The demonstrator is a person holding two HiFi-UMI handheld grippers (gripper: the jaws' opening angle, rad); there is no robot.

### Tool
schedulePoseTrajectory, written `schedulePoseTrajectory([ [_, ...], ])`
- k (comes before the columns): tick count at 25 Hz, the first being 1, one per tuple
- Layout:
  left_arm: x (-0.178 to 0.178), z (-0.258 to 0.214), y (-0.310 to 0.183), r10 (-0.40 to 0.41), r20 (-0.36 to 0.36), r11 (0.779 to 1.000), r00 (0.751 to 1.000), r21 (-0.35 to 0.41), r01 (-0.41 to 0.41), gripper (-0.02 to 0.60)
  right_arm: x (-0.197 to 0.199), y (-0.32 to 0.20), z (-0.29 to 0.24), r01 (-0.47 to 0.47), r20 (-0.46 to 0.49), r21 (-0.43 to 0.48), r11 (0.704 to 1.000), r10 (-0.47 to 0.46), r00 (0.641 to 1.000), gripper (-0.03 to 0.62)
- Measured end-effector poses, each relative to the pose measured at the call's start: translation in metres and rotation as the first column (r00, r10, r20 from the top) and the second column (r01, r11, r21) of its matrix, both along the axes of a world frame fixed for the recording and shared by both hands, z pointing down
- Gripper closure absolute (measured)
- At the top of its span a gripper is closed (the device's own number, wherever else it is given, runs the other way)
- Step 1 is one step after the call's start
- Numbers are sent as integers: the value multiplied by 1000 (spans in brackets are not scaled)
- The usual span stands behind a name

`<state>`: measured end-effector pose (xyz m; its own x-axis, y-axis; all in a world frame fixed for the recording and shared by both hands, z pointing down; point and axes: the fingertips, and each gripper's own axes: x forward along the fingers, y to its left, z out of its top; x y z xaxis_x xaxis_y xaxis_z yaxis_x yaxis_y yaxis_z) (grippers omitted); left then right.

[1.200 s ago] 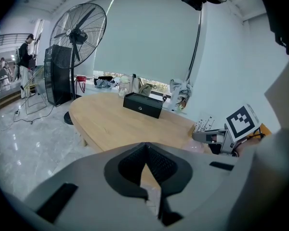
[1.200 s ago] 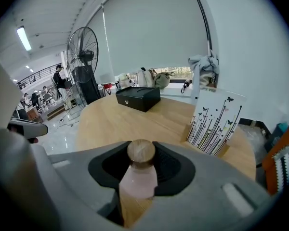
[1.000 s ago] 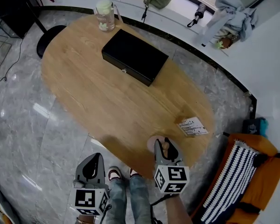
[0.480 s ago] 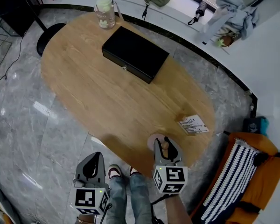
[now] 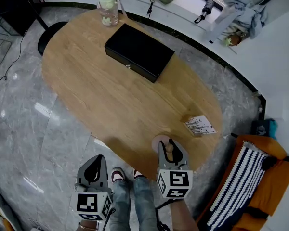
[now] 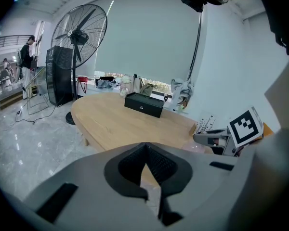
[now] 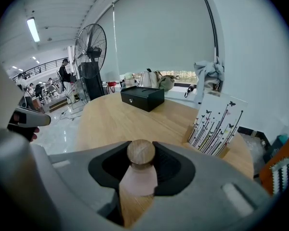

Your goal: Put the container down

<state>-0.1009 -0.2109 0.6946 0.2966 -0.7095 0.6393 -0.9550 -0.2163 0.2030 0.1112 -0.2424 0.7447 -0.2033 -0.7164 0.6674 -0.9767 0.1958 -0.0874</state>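
A pale pink container (image 5: 157,142) with a round wooden knob (image 5: 169,148) on its lid sits at the near edge of the oval wooden table (image 5: 101,100). My right gripper (image 5: 169,145) is shut on it. In the right gripper view the knob (image 7: 141,152) stands up between the jaws and the pink body (image 7: 137,182) fills the gap below. My left gripper (image 5: 95,166) hangs off the table over the floor, beside the person's legs. Its jaws meet at the tips, shut, with nothing between them (image 6: 145,162).
A black box (image 5: 138,52) lies at the table's far middle, and a clear jar with a pale lid (image 5: 108,11) stands beyond it. A printed card in a stand (image 5: 199,126) sits just right of the container. An orange seat with a striped cushion (image 5: 245,186) is at the right. A floor fan (image 6: 79,37) stands past the table.
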Motion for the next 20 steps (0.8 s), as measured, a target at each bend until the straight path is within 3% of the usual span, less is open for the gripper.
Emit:
schedulePoseTrajectory([
  [20, 0, 0, 16, -13, -3, 1000, 1000, 10, 13, 584, -5, 4, 3, 54, -56, 25, 998, -52, 997, 462],
])
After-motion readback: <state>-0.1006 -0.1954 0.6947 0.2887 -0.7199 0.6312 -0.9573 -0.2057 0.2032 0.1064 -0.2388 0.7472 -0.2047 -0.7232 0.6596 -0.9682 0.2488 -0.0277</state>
